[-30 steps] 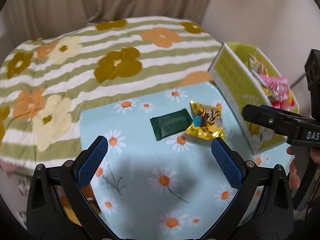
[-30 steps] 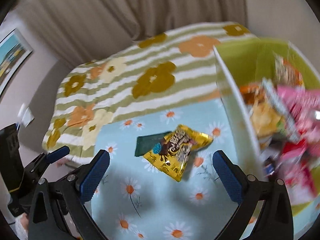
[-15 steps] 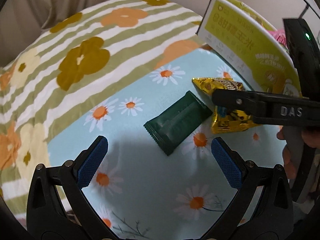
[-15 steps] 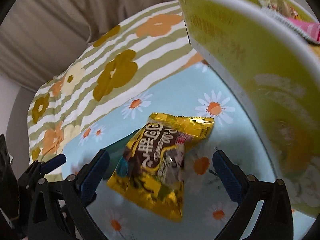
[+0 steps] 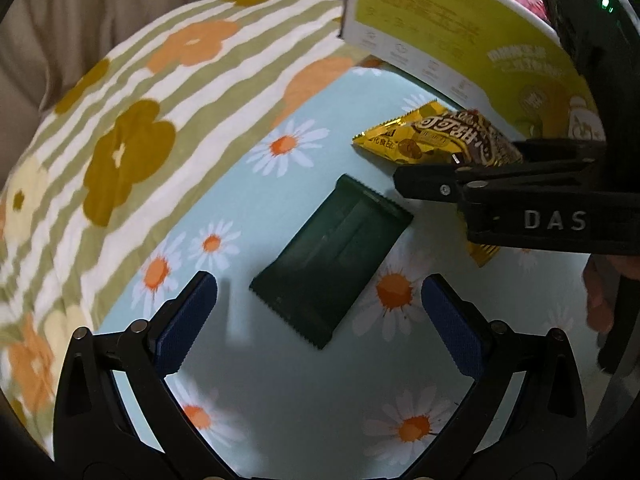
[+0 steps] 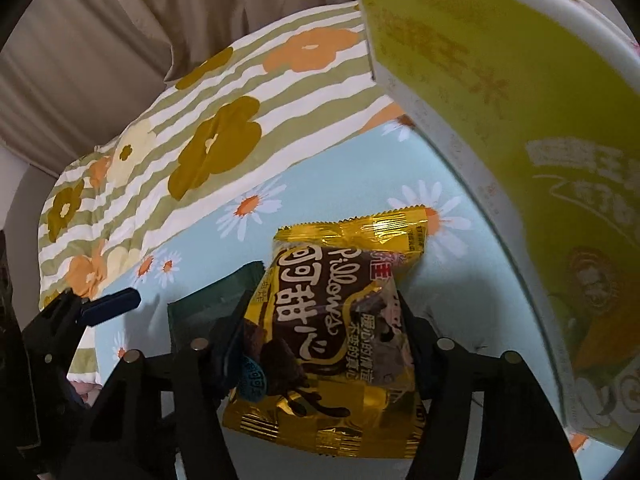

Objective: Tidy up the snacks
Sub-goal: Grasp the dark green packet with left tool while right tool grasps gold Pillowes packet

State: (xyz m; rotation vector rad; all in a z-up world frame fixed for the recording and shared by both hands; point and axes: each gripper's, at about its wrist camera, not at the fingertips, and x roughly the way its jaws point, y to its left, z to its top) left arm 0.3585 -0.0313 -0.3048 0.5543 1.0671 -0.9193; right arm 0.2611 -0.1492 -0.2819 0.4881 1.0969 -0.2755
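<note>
A yellow snack bag (image 6: 332, 320) with brown print lies on the light blue daisy cloth (image 5: 280, 380). My right gripper (image 6: 320, 316) is over it, jaws closing, and both pads press the bag's sides. In the left wrist view one right finger (image 5: 432, 188) crosses the same bag (image 5: 432, 140). A dark green flat packet (image 5: 332, 256) lies beside the bag, its edge (image 6: 208, 308) also showing in the right wrist view. My left gripper (image 5: 316, 284) hangs open just above the packet, one pad on each side, touching nothing.
A tall yellow-green snack box (image 5: 440, 32) stands right behind the bag, its wall (image 6: 500, 100) close to my right gripper. A green-striped flowered cover (image 5: 140, 100) spreads left of the cloth. A curtain (image 6: 120, 40) hangs behind. A person's hand (image 5: 600, 300) holds the right gripper.
Both grippers came down toward the cloth. The right jaws went from wide open to closed on the yellow bag. The left gripper rolled and now sits over the green packet.
</note>
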